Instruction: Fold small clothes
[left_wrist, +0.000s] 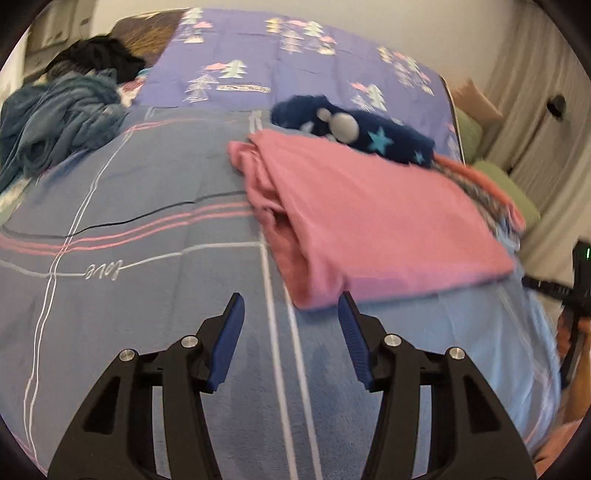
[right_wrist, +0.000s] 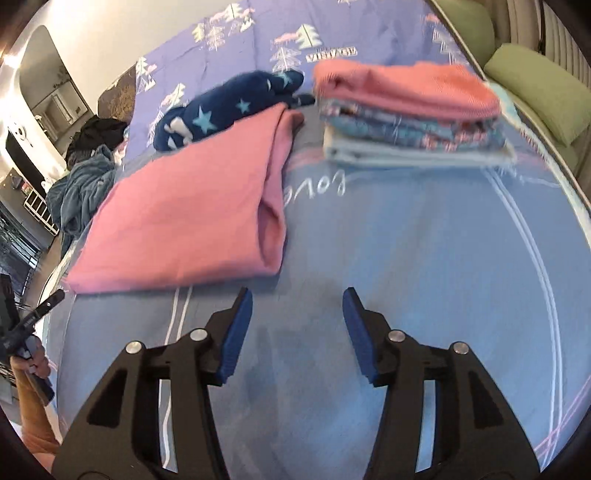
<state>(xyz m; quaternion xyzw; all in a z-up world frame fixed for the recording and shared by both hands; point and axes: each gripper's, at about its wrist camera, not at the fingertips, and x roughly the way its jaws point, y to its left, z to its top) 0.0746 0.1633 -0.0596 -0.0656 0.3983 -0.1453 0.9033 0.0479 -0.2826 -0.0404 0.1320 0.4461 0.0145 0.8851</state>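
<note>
Nearby: folded pink garment (right_wrist: 184, 221), star-print plush (right_wrist: 221, 110), clothes stack (right_wrist: 413, 125); both fingers apart, empty.

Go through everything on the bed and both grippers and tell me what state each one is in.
Left gripper: open, nothing between its fingers.
Right gripper: open, empty.
Pink garment: folded, flat on the bed.
Stack of clothes: folded, piled neatly.
Navy star garment: unfolded, bunched.
Grey-blue garment: unfolded, crumpled.
Black garment: unfolded, heaped.
</note>
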